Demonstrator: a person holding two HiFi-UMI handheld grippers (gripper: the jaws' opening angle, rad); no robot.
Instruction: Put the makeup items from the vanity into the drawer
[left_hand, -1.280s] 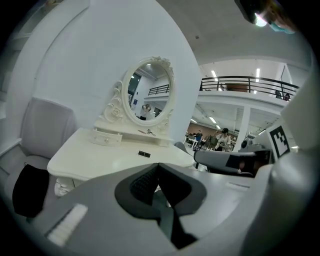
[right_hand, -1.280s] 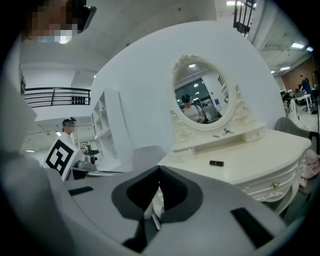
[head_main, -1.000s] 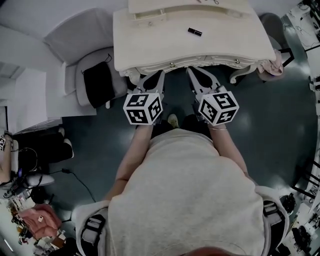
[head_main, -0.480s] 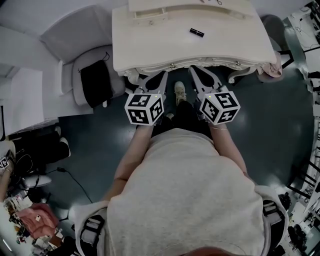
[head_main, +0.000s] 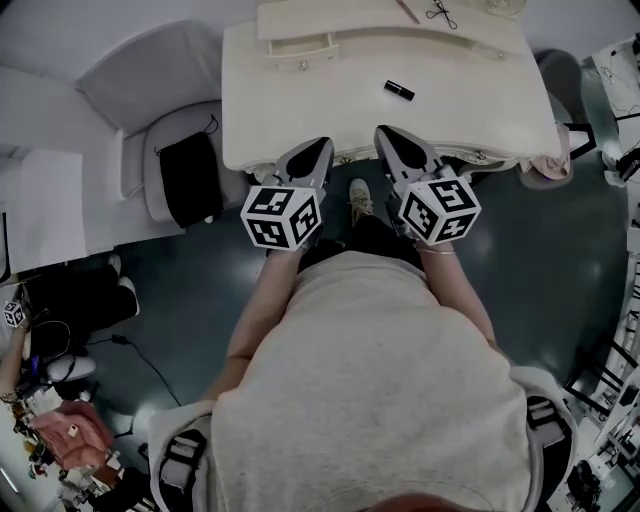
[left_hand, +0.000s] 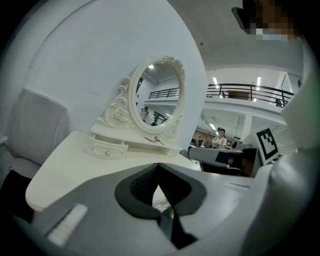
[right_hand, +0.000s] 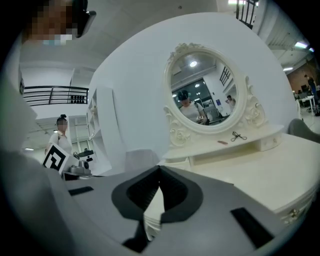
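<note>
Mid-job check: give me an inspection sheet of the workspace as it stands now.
Surface: cream vanity, top mostly bare; oval mirror at the back.
Job's things: lipstick on the top; curler and a thin stick on the mirror shelf; small drawer to their left.
Clutter: nothing seen on the vanity.
Grippers: left gripper and right gripper both shut and empty, tips at the vanity's front edge.
Cables: one cable on the floor, left.
Surroundings: chair with a black bag left of the vanity; pink cloth by its right corner.
</note>
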